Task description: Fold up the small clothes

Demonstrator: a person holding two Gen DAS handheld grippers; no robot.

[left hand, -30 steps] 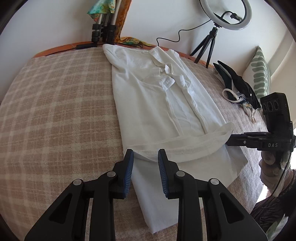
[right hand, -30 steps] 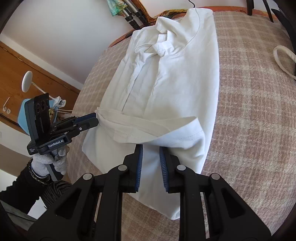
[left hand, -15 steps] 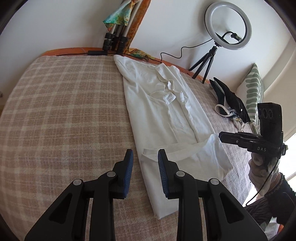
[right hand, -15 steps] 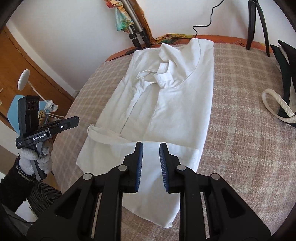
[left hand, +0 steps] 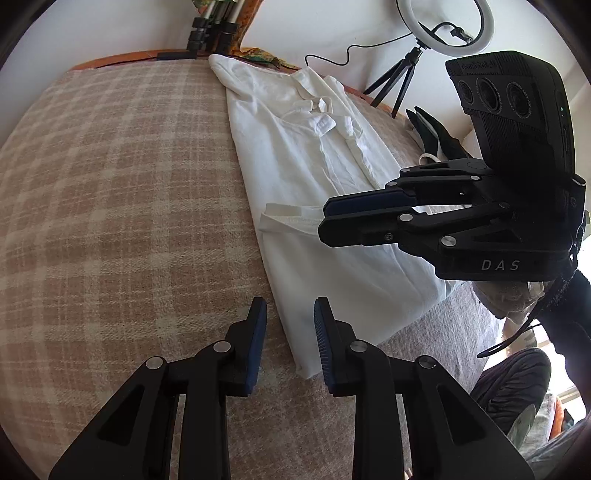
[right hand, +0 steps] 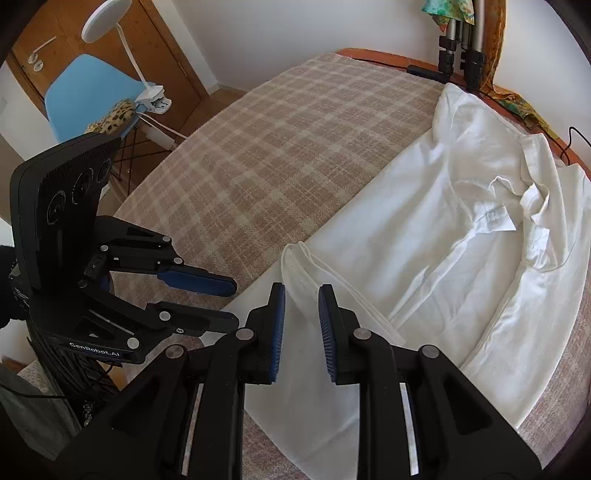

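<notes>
We read two markings. "DAS" in pale capitals stands on the black body of the right gripper (left hand: 325, 223). "GenRobot.AI" in pale lettering stands on the lower body edge of the left gripper (right hand: 231, 301).

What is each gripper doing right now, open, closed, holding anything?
Left gripper: open, a gap between the pads, holding nothing, over the shirt edge.
Right gripper: open, empty, over the shirt.

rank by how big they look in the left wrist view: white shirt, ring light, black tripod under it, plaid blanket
1. plaid blanket
2. white shirt
3. ring light
4. black tripod

Ring light and tripod look close in size, and the light is partly cut off at the top, so that order is unsure.
</notes>
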